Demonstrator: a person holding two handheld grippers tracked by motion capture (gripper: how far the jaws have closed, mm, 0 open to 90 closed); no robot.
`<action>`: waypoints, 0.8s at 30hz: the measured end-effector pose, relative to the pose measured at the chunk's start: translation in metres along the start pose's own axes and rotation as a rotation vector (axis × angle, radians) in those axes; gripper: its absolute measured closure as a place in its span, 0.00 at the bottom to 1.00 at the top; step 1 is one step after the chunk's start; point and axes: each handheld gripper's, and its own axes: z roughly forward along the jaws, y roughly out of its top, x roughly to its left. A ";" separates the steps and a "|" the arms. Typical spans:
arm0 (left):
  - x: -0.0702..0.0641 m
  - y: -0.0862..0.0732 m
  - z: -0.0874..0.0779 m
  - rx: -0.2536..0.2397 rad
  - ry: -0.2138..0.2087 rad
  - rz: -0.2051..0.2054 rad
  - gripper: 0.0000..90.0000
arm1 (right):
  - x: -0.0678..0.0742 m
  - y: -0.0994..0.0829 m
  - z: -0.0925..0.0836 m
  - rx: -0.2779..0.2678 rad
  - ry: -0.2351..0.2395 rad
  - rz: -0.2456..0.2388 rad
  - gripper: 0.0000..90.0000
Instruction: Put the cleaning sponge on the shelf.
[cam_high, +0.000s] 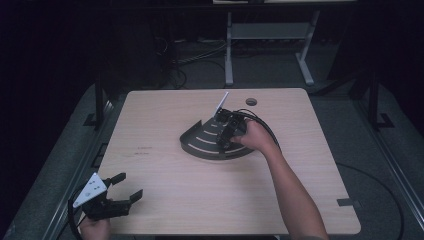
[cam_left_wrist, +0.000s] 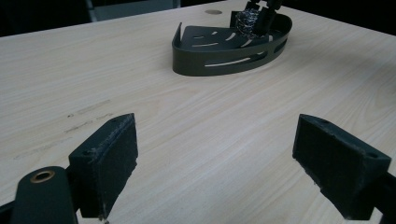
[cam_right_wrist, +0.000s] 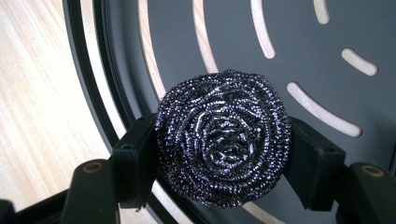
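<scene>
A light wooden desk (cam_high: 165, 200) stood in a dark room, seen from above. Near its middle lay a dark, fan-shaped corner tray (cam_high: 200, 145) with a low slotted wall along its curved edge and long curved slots cut through its floor, through which the wood showed.

The right hand (cam_high: 256, 137) reached forward from the bottom of the high view, and the right gripper (cam_high: 227, 131) hung over the tray's right part, pointing down into it. In the right gripper view, its two black jaws were closed against either side of a round steel wool scourer (cam_right_wrist: 223, 137), a tight coil of dark, shiny wire. The scourer was held just above the tray's slotted floor (cam_right_wrist: 299, 51), near the curved wall; whether it touched the floor could not be told. From the left gripper view, the scourer (cam_left_wrist: 246, 21) appeared as a small wiry ball at the far side of the tray (cam_left_wrist: 219, 60).

The left gripper (cam_high: 120, 192) was at the desk's near left corner, well apart from the tray, held by the left hand (cam_high: 95, 227). Its jaws were spread wide with nothing between them, pointing across the bare wood toward the tray.
</scene>
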 end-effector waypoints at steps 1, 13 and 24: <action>0.000 0.000 0.000 0.000 0.001 0.001 0.15 | 0.000 0.001 0.000 0.005 0.000 0.007 0.36; 0.001 0.000 -0.001 0.000 0.004 0.000 0.15 | -0.008 0.012 0.005 0.006 -0.002 0.022 0.36; 0.000 -0.001 -0.002 -0.007 0.003 -0.005 0.15 | -0.015 0.013 0.021 0.028 0.004 0.057 0.36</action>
